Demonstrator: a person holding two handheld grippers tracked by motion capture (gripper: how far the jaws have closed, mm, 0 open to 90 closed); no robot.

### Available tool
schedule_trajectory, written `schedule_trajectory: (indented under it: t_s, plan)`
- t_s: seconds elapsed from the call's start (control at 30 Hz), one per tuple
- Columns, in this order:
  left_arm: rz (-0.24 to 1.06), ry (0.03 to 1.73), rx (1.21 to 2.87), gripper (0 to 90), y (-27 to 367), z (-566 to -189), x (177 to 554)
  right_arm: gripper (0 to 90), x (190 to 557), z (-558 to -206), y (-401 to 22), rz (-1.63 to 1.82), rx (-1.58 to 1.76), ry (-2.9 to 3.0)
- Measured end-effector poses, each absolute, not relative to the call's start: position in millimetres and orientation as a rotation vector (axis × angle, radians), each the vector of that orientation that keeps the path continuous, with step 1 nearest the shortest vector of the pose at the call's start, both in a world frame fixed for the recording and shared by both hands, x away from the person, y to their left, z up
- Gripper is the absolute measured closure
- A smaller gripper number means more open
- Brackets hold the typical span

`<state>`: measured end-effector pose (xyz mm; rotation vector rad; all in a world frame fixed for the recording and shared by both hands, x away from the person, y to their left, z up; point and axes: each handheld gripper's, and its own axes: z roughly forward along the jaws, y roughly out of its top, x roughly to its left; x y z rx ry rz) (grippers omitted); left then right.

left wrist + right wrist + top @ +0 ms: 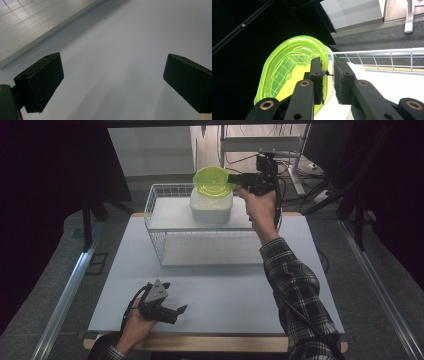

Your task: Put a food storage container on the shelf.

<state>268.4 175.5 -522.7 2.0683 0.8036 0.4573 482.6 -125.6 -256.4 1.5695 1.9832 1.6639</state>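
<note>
At the far side of the table, the translucent lime-green plastic bowl sits on top of the white lidded plastic tub, which stands on the upper shelf of the white wire rack. The right gripper straddles the bowl's right rim, its jaws narrowly parted with a small gap showing at the wall, so the hold looks loose. A sideways drag could tip the bowl off the tub. The left gripper rests wide open and empty on the near left tabletop.
</note>
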Motion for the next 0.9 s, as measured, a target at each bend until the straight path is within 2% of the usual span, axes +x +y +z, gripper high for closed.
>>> schedule_trajectory:
  t_s: [0.5, 0.7, 0.9]
  plan:
    - [0.457, 0.799, 2.077, 2.8, 174.5, -523.2, 268.2, 68.9, 483.1, -257.7, -125.1, 1.674, 1.583, 1.966]
    - [0.458, 0.799, 2.077, 2.8, 174.4, -523.2, 268.2, 54.8, 484.1, -257.8, -124.8, 1.701, 1.562, 1.97]
    - [0.456, 0.799, 2.076, 2.8, 174.4, -523.2, 268.3, 33.2, 484.7, -257.4, -128.5, 1.727, 1.497, 2.014]
